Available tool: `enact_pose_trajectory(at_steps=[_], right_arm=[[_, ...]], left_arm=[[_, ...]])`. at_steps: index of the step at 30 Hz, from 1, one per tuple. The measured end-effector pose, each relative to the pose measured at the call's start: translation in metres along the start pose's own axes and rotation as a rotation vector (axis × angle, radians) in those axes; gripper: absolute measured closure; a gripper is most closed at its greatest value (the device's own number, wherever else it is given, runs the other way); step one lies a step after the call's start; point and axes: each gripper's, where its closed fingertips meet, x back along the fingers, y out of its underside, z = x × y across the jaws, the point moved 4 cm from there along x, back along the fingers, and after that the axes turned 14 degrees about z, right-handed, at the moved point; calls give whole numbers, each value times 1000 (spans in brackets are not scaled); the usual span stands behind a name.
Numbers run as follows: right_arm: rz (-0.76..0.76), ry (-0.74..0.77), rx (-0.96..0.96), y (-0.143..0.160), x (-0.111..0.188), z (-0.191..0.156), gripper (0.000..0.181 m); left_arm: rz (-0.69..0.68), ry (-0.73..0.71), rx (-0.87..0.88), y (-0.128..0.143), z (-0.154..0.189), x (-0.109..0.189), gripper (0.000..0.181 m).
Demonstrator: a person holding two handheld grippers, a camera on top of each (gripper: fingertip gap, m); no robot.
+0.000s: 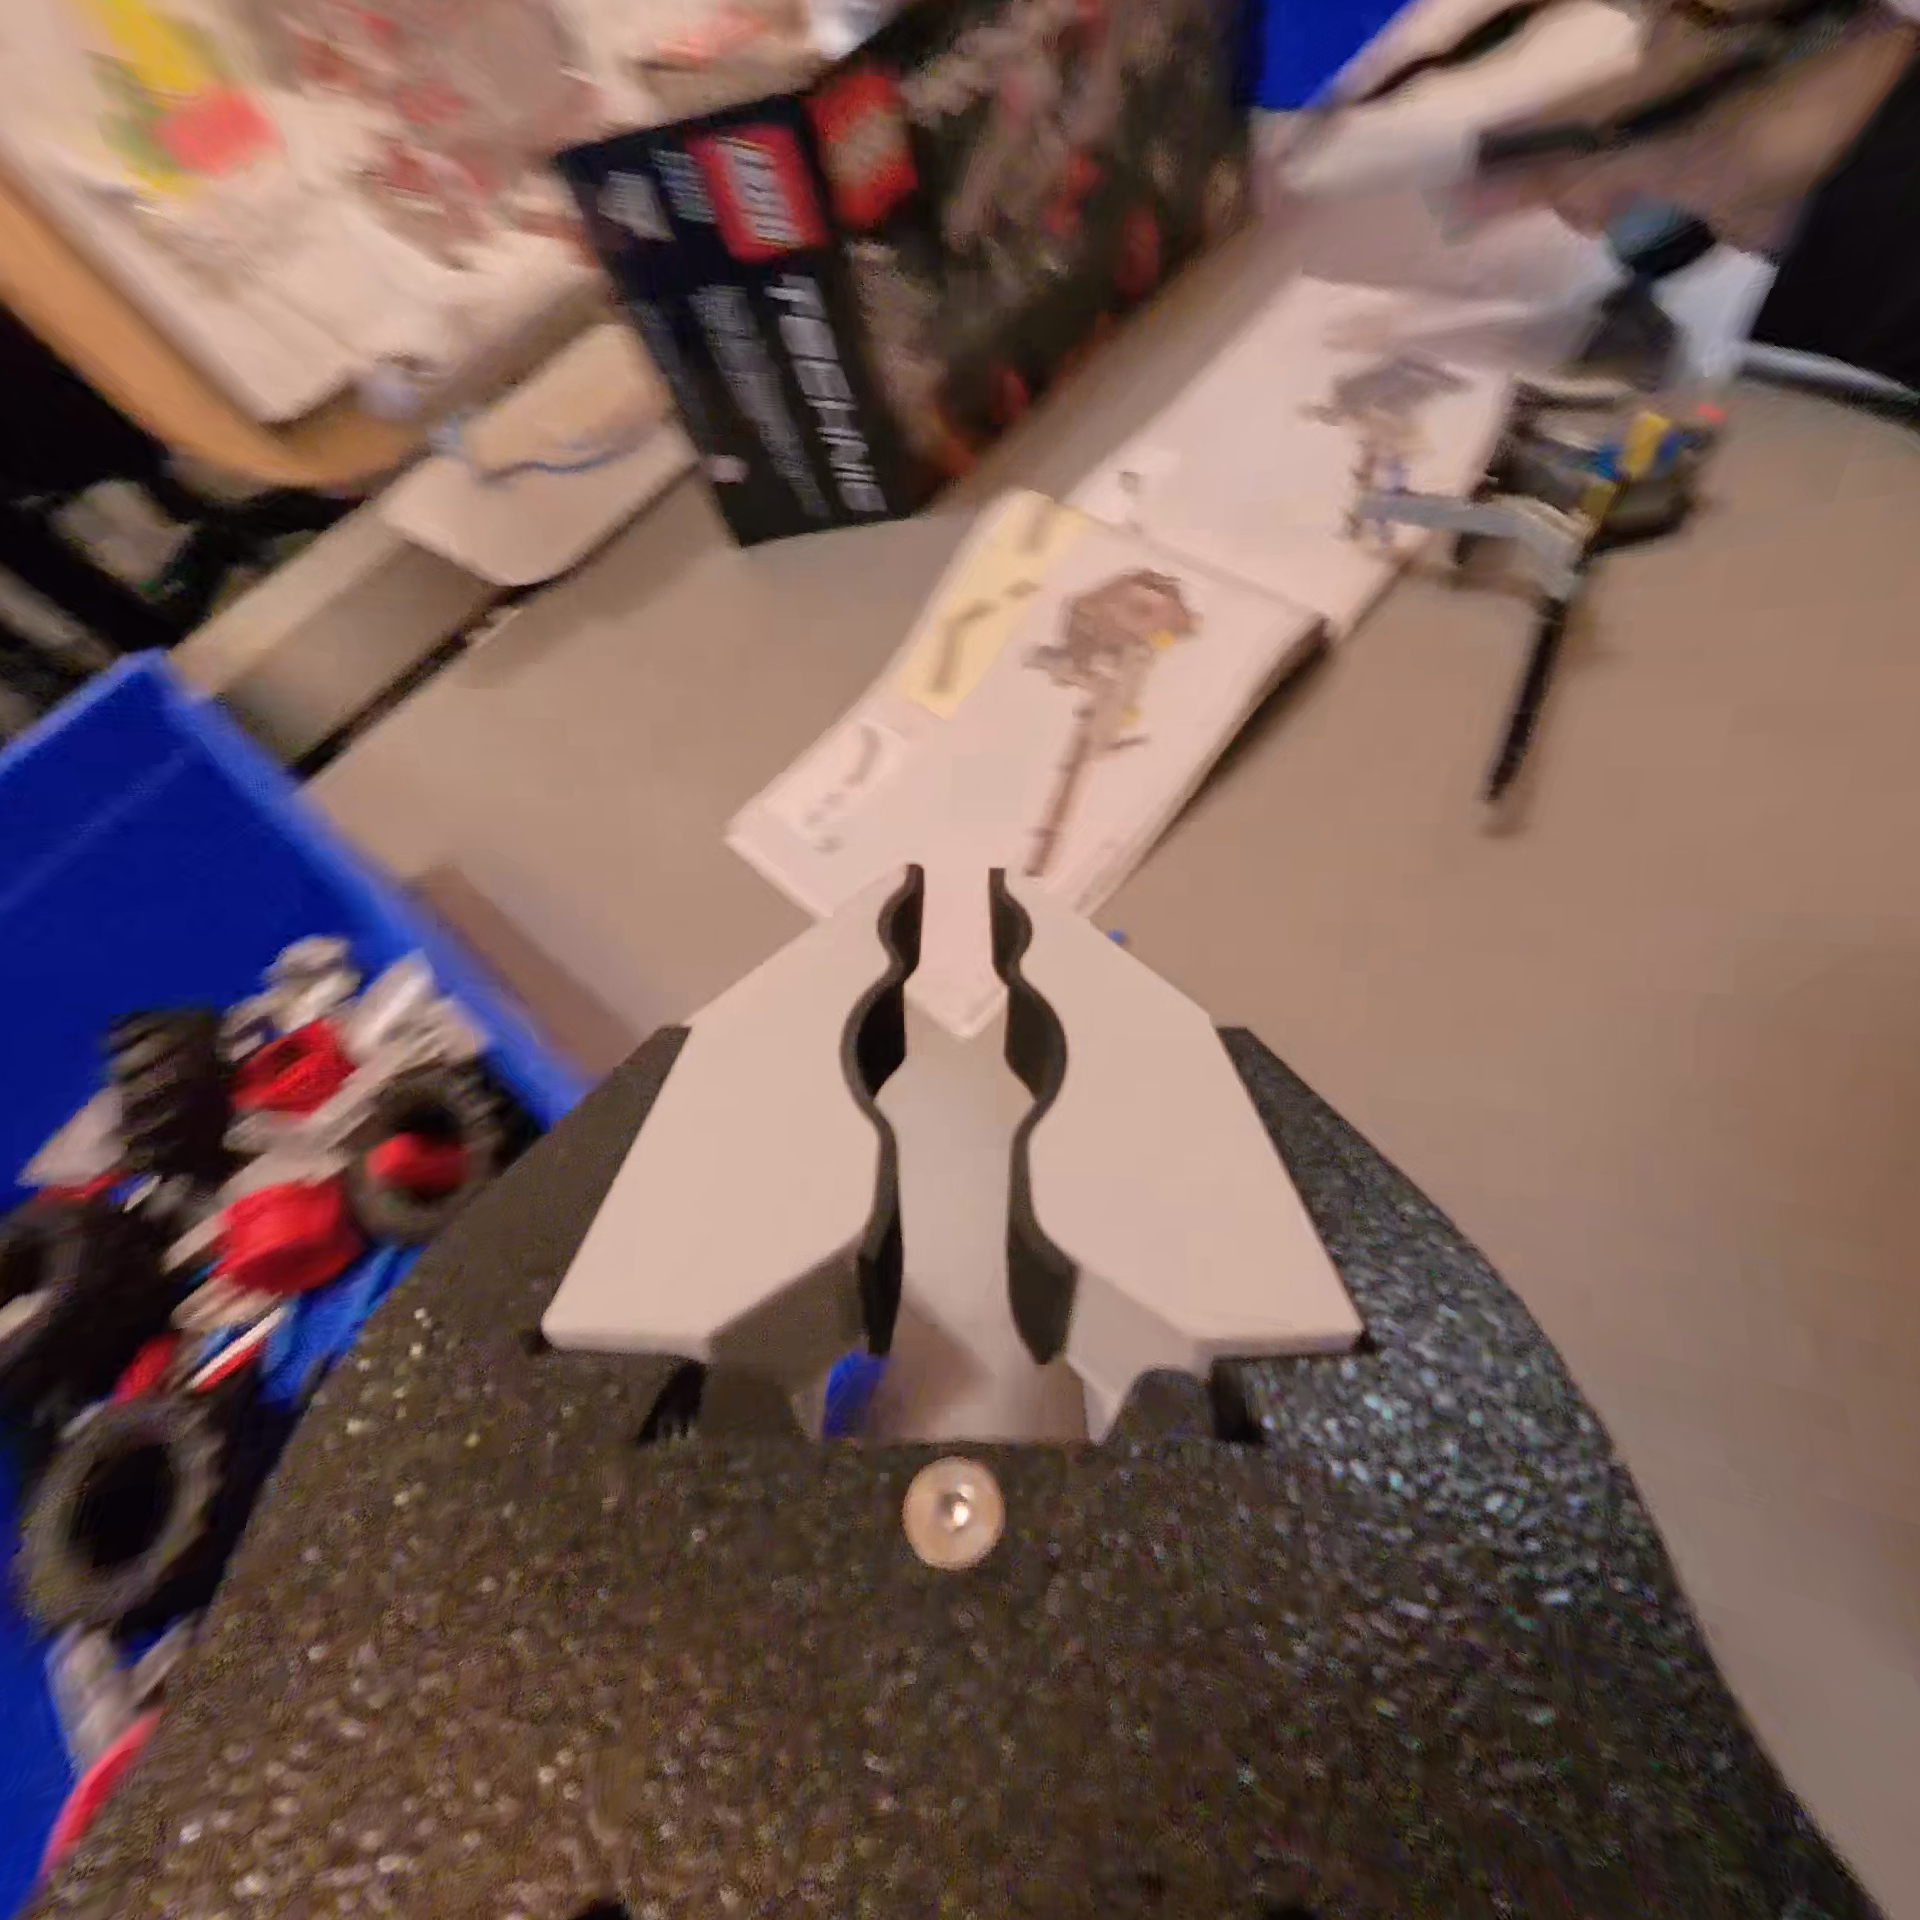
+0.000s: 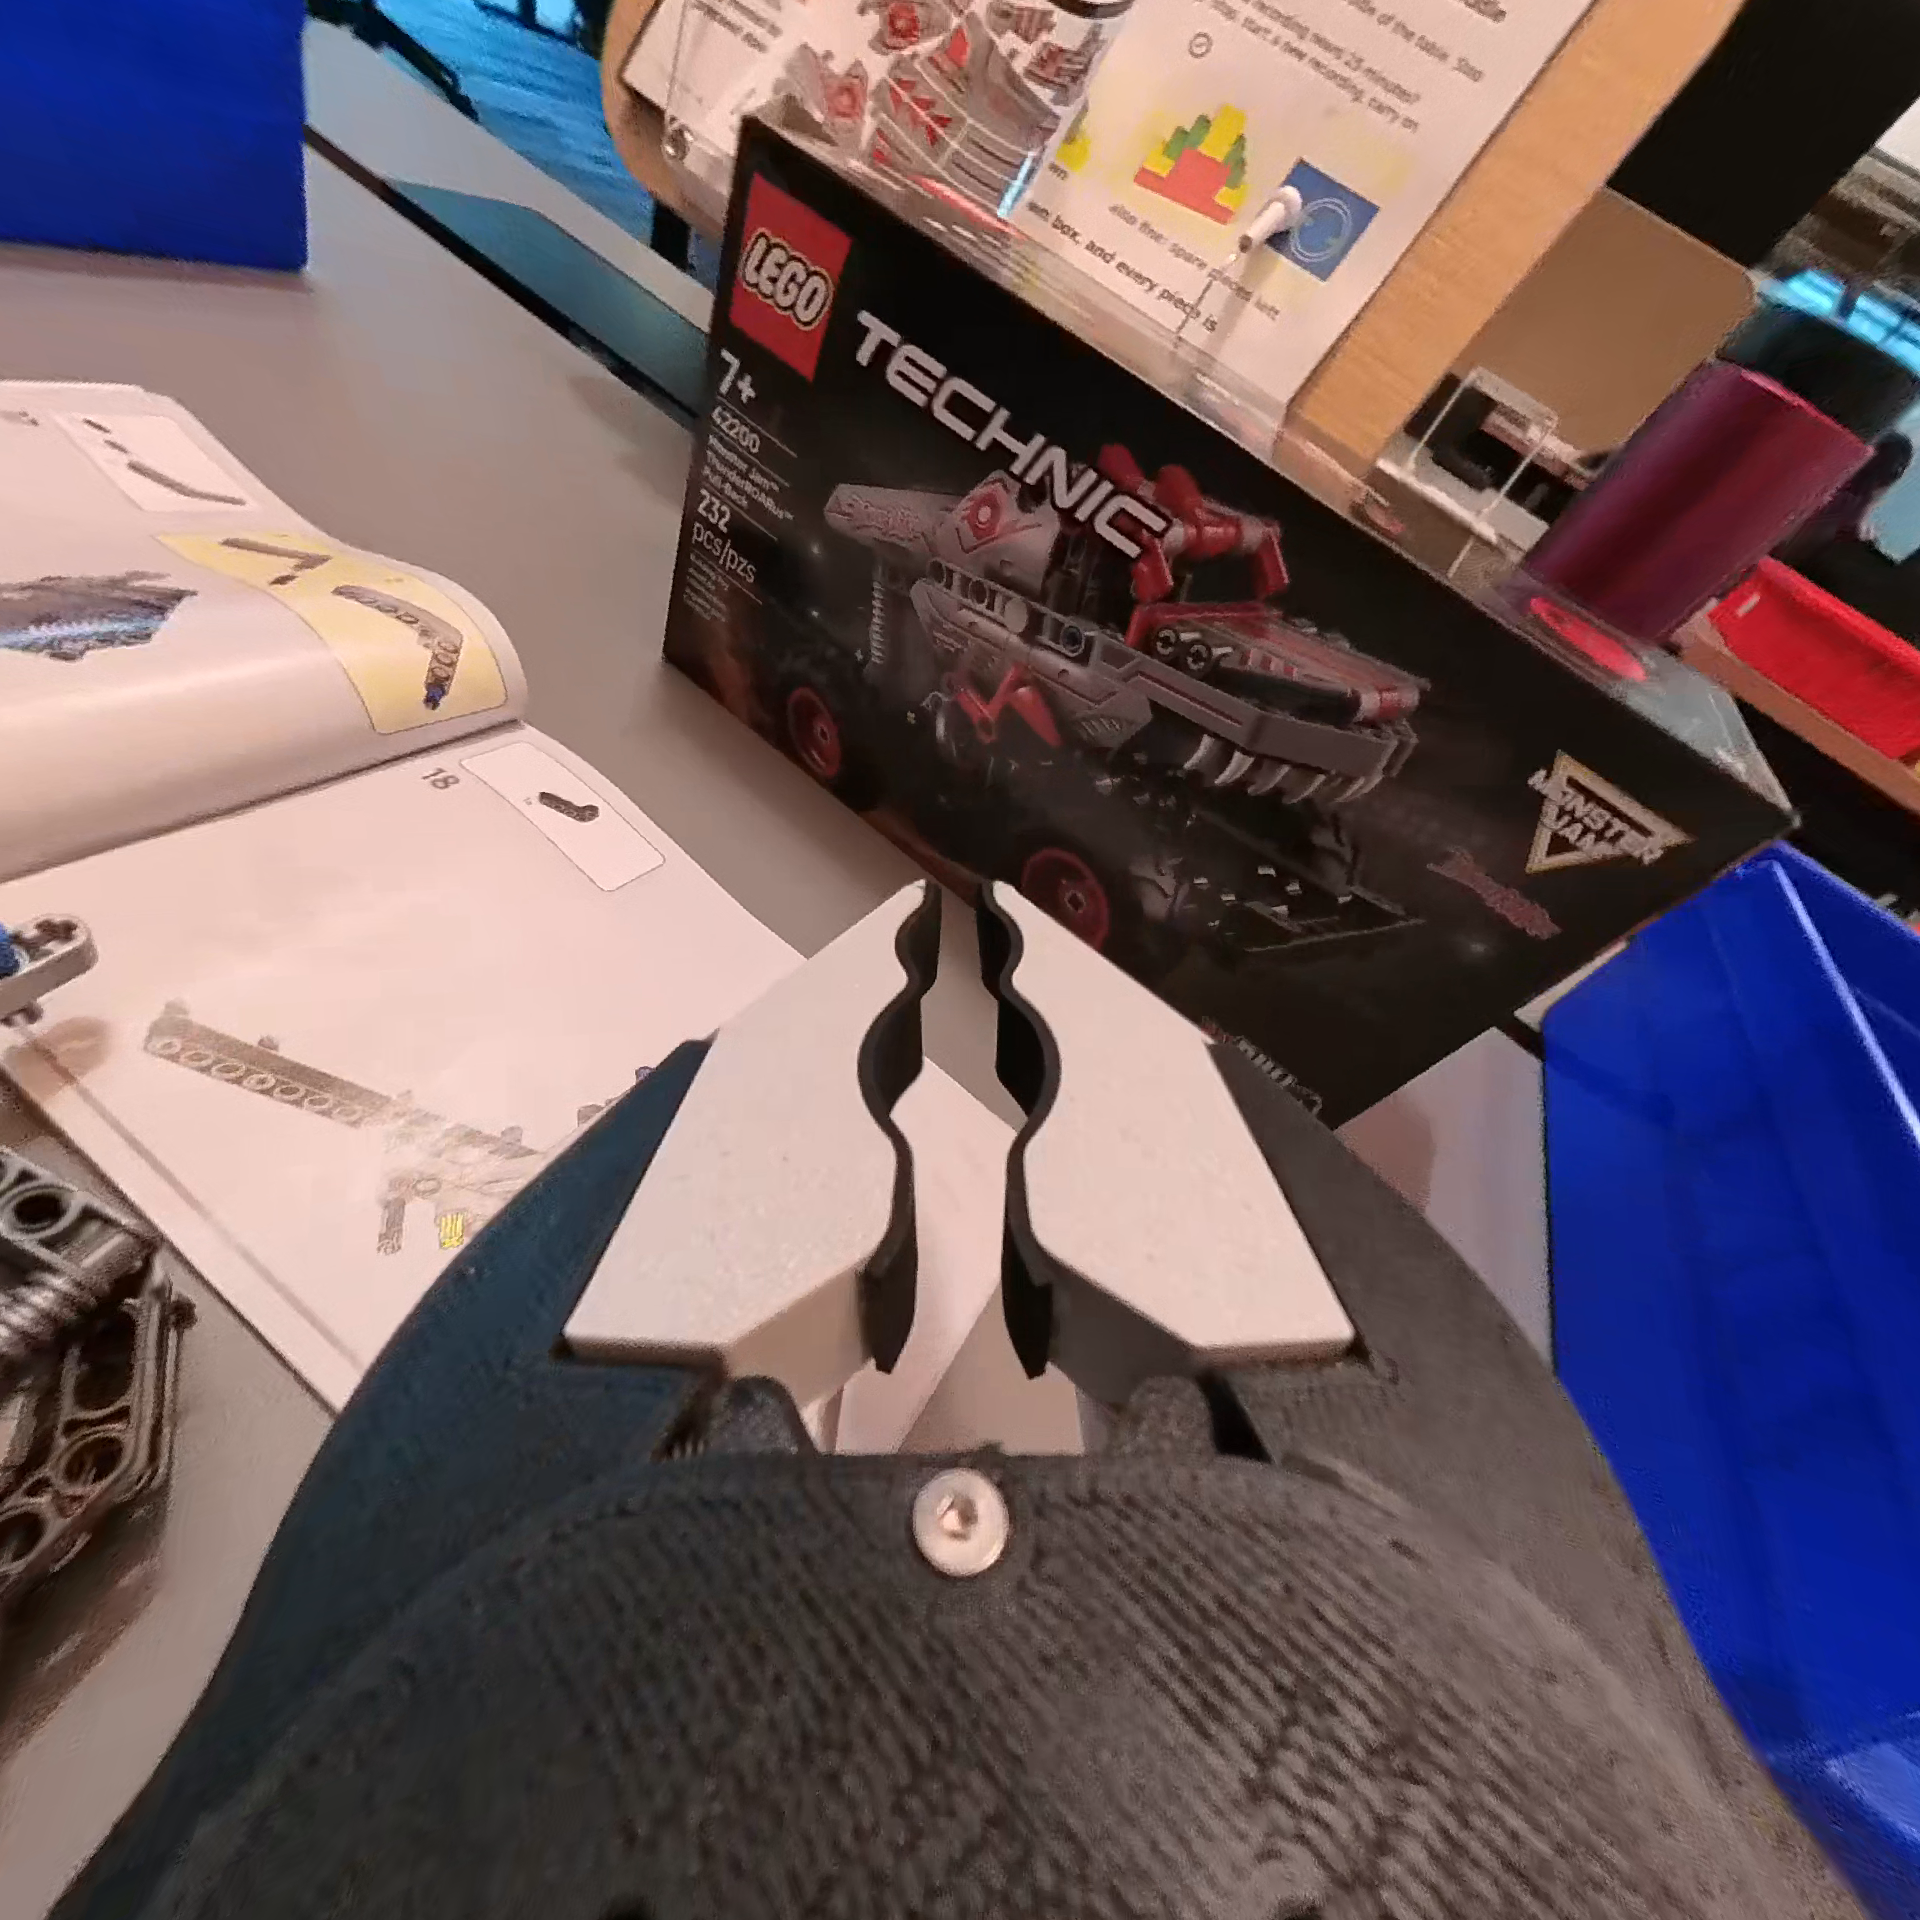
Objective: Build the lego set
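You are holding both tools empty and clear of the parts, so this looks like a pause between steps: checking the page and choosing the next piece.

Your left gripper (image 1: 956, 894) is hovering above the grey surface (image 1: 1351, 1143) with its jaws slightly parted and nothing between them. It is pointing at the near corner of the open instruction booklet (image 1: 1091, 665). To its left, the blue bin (image 1: 156, 831) is holding the loose parts (image 1: 260, 1143): black tyres, red hubs and grey pieces, all blurred in this view.

Your right gripper (image 2: 958, 899) is also standing a little open and carrying nothing. It is aiming towards the set's black box (image 2: 1143, 644), which is standing upright on the surface beyond the booklet. A blue bin wall (image 2: 1714, 1195) is sitting just to its right.

The partly built grey assembly (image 2: 73, 1340) is lying at the left edge of the right wrist view, beside the booklet, with a small grey beam (image 2: 47, 961) resting on the page. In the left wrist view the assembly (image 1: 1600, 478) is showing beyond the booklet.

My judgement is that you are early in the build. The next move calls for reading off the pictured part, then sending your left gripper into the bin for it, with jaws opened wider, while your right gripper is steadying the assembly.
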Motion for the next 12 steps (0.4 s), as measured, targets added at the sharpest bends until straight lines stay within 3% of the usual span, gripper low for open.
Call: enact_pose_trajectory(at_steps=[2, 5, 8, 12], right_arm=[[-33, 8, -43, 7, -1, 1, 175], [-67, 19, -38, 11, -3, 2, 175], [-110, 3, -36, 16, -5, -1, 174], [-134, 16, -36, 19, -6, 1, 174]], left_arm=[[-29, -112, 17, 0, -38, 23, 171], [-195, -275, 5, 26, -104, 57, 172], [-402, -232, 26, 58, -140, 75, 169], [-600, -171, 93, 85, -158, 78, 167]])
